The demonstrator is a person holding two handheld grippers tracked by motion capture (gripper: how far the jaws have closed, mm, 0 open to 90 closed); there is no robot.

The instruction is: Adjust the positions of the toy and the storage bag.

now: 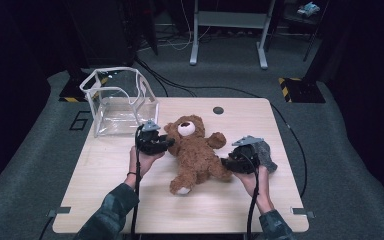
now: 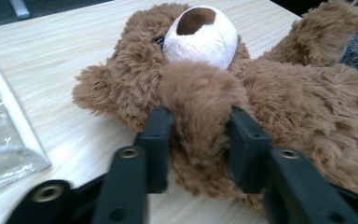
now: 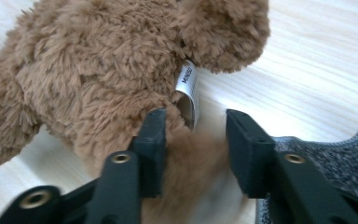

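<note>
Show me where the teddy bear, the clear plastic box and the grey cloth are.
teddy bear (image 1: pixel 196 152): high view, on its belly.
clear plastic box (image 1: pixel 114 83): high view, on its white top rim.
grey cloth (image 1: pixel 266 153): high view, on the part beside the right gripper.

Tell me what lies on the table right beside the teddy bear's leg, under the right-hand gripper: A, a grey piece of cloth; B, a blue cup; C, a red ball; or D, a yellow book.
A: in the high view a grey piece of cloth lies on the table next to the teddy bear, just past the right gripper; the right gripper view shows the same grey knit fabric.
</note>
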